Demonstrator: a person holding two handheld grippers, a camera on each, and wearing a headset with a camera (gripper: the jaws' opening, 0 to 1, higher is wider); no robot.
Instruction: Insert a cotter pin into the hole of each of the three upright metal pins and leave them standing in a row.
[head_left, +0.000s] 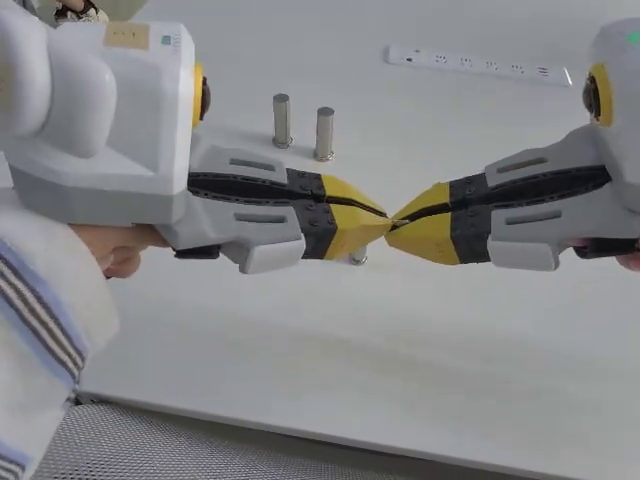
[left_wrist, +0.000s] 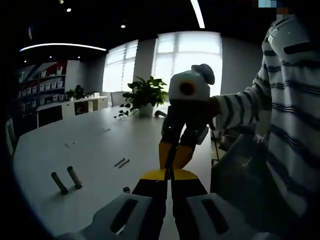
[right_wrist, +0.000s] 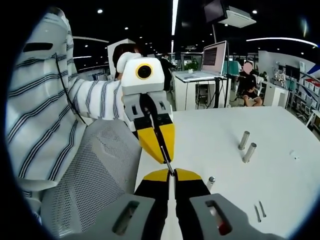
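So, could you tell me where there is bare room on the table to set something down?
Crowded: where the left gripper and right gripper meet tip to tip by the third pin. Widest free patch: the bare table from them to its near edge. Also free: the stretch between the two upright pins and the power strip.

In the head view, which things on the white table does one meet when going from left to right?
The first metal pin → second metal pin → third metal pin, mostly hidden → power strip.
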